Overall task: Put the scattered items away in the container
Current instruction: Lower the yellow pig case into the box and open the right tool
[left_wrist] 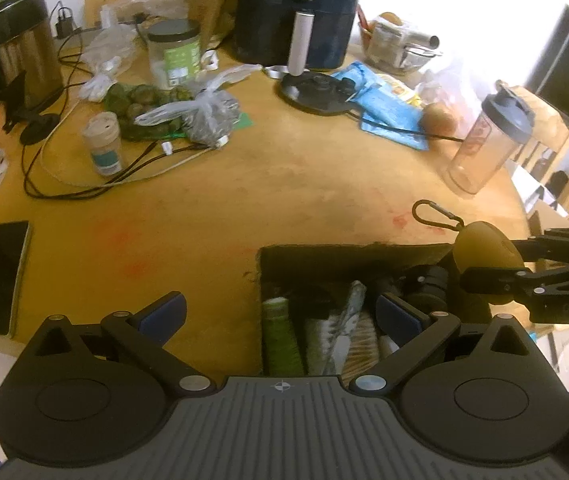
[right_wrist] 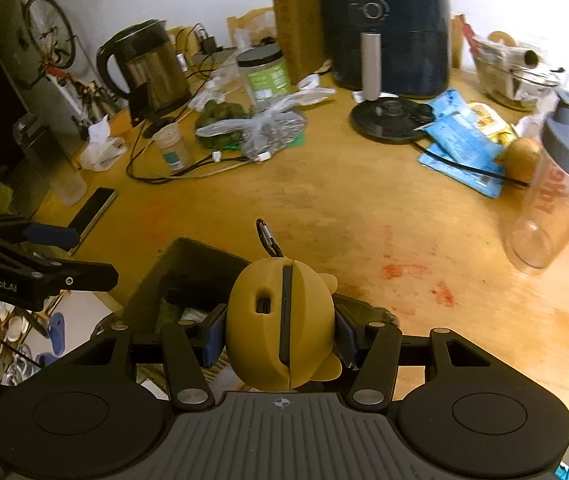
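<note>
A dark open box (left_wrist: pixel 356 254) sits at the near edge of the wooden table, holding a green spool (left_wrist: pixel 280 336), folded cloth and other small items. My right gripper (right_wrist: pixel 278 340) is shut on a yellow rounded case (right_wrist: pixel 260 320) with a carabiner (right_wrist: pixel 266 238) on its top, held over the box's right end (right_wrist: pixel 172 268). In the left wrist view the same case (left_wrist: pixel 484 256) shows at the right between the right gripper's fingers. My left gripper (left_wrist: pixel 280 314) is open and empty, straddling the box's left edge from above.
The table's far half is crowded: kettle (left_wrist: pixel 16 48), jar (left_wrist: pixel 174 54), bagged produce (left_wrist: pixel 188 112), cables, small bottle (left_wrist: pixel 102 144), air fryer (left_wrist: pixel 300 8), blue packets (left_wrist: pixel 384 108), shaker bottle (left_wrist: pixel 488 140). A phone (left_wrist: pixel 2 276) lies at the left edge. Bare wood (left_wrist: pixel 264 192) spans the middle.
</note>
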Demonstrator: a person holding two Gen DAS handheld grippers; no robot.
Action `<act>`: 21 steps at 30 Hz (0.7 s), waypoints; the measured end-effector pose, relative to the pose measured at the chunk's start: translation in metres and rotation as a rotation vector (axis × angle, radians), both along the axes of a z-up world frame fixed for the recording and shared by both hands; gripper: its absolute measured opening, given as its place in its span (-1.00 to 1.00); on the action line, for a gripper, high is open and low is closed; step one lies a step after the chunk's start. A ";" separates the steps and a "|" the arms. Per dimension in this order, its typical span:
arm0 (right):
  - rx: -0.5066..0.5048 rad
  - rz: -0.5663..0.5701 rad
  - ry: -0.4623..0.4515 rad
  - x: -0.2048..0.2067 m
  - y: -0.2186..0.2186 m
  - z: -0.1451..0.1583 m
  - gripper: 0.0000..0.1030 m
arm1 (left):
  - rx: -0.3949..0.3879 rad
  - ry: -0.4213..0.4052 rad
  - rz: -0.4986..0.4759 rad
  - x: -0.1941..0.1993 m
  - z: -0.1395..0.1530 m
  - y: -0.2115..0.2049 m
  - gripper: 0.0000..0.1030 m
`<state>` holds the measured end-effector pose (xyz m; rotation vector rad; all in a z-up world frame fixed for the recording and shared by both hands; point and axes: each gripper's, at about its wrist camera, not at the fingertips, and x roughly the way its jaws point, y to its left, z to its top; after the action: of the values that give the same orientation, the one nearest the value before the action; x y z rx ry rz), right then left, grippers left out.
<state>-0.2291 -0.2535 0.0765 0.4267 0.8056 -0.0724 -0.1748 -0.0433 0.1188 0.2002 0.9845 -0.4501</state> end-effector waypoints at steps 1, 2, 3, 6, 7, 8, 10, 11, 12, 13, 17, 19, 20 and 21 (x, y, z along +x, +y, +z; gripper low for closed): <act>0.000 0.012 0.000 0.003 0.002 0.000 0.12 | -0.001 -0.002 0.004 -0.001 0.001 0.002 1.00; -0.001 0.024 0.000 0.005 0.004 0.001 0.12 | -0.003 -0.003 0.008 -0.001 0.002 0.004 1.00; -0.001 0.036 0.000 0.007 0.005 0.001 0.12 | -0.002 -0.006 0.011 -0.002 0.003 0.006 1.00; 0.000 0.067 -0.005 0.015 0.010 0.003 0.12 | 0.004 -0.010 0.021 -0.004 0.004 0.010 1.00; 0.001 0.079 -0.006 0.018 0.012 0.004 0.12 | 0.004 -0.008 0.028 -0.005 0.004 0.012 1.00; 0.002 0.092 -0.008 0.021 0.014 0.004 0.12 | 0.005 -0.006 0.036 -0.005 0.004 0.014 1.00; 0.006 0.116 -0.008 0.026 0.018 0.004 0.13 | 0.008 -0.004 0.052 -0.006 0.004 0.017 1.00; 0.010 0.126 -0.006 0.029 0.020 0.004 0.15 | 0.007 -0.001 0.058 -0.007 0.004 0.019 1.00; 0.016 0.135 -0.004 0.032 0.021 0.003 0.35 | 0.006 0.001 0.065 -0.008 0.004 0.021 1.00; 0.022 0.142 -0.001 0.035 0.023 0.002 0.52 | 0.006 0.002 0.072 -0.008 0.004 0.023 1.00; 0.022 0.164 0.013 0.041 0.027 0.001 0.91 | 0.000 0.004 0.102 -0.010 0.005 0.028 1.00; 0.006 0.169 0.033 0.042 0.028 -0.001 0.93 | -0.003 0.005 0.111 -0.010 0.006 0.029 1.00; 0.000 0.170 0.039 0.041 0.029 -0.002 0.93 | -0.003 0.005 0.112 -0.010 0.006 0.029 1.00; -0.002 0.170 0.042 0.041 0.029 -0.002 0.94 | -0.002 0.007 0.114 -0.009 0.006 0.028 1.00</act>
<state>-0.1882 -0.2247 0.0740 0.3539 0.8802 0.0762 -0.1841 -0.0151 0.1250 0.1399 0.9968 -0.3481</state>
